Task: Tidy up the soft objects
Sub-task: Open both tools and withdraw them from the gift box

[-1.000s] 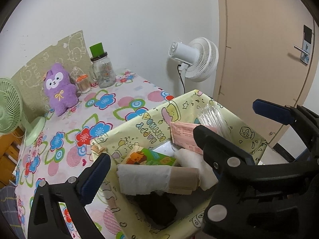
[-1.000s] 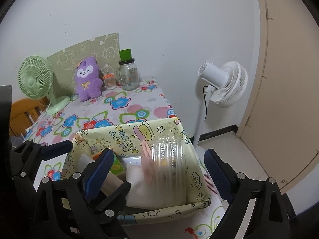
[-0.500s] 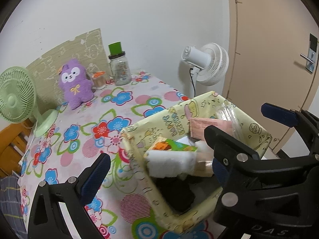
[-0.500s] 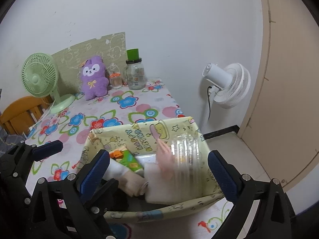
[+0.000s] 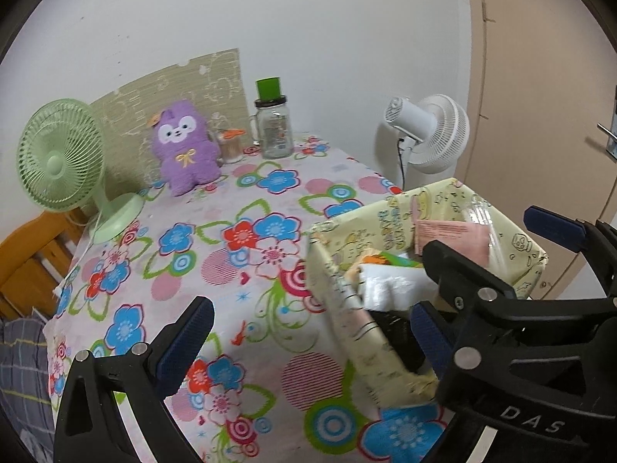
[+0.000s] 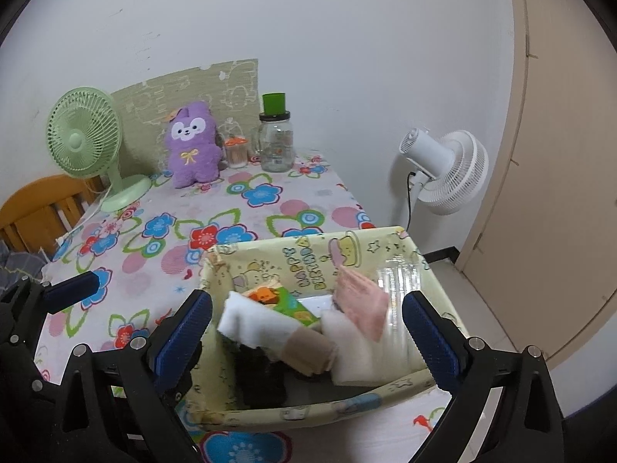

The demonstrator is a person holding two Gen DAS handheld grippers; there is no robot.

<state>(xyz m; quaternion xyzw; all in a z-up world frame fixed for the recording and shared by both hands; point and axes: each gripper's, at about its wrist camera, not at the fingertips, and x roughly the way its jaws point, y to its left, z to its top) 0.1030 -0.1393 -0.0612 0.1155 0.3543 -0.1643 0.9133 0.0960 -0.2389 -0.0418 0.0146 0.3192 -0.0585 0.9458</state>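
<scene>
A pale yellow fabric box sits at the table's near right corner. It holds a white rolled cloth, a beige roll, a pink cloth, a dark cloth, a green booklet and clear plastic. My right gripper is open and empty, its fingers straddling the box from above. My left gripper is open and empty, left of the box over the tablecloth. A purple plush toy sits at the table's far edge.
A green desk fan stands far left. A glass jar with a green lid and a small orange-lidded jar stand by the plush. A white floor fan and a door are right. A wooden chair stands left.
Both grippers have pulled back and up from the box. The left one has swung left, so more tablecloth shows. Nothing was gripped.
</scene>
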